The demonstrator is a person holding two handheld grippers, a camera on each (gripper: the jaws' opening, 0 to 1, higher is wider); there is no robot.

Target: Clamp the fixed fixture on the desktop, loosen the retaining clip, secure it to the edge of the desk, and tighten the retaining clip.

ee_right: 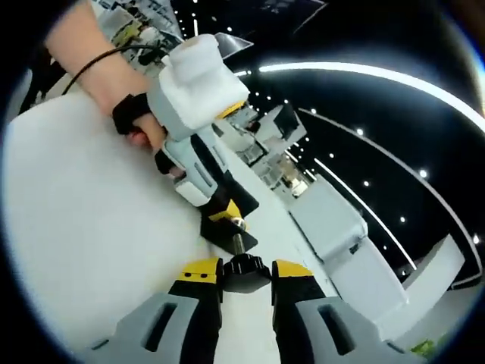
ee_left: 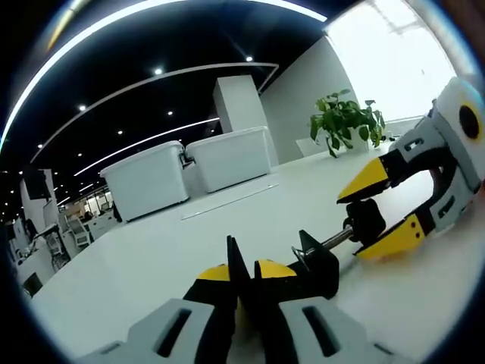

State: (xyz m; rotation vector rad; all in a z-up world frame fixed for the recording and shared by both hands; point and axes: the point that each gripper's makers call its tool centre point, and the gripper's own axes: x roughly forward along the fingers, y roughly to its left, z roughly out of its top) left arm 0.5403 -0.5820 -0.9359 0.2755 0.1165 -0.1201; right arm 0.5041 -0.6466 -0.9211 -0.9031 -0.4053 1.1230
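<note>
Two white bins (ee_left: 189, 171) and perhaps a plant (ee_left: 345, 121) beyond fixture (ee_left: 318, 265).

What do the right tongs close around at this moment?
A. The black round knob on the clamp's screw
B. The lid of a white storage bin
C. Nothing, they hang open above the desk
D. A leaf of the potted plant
A: in the right gripper view the right tongs sit on either side of the black knob at the end of the screw, and the left gripper view shows the same.
</note>
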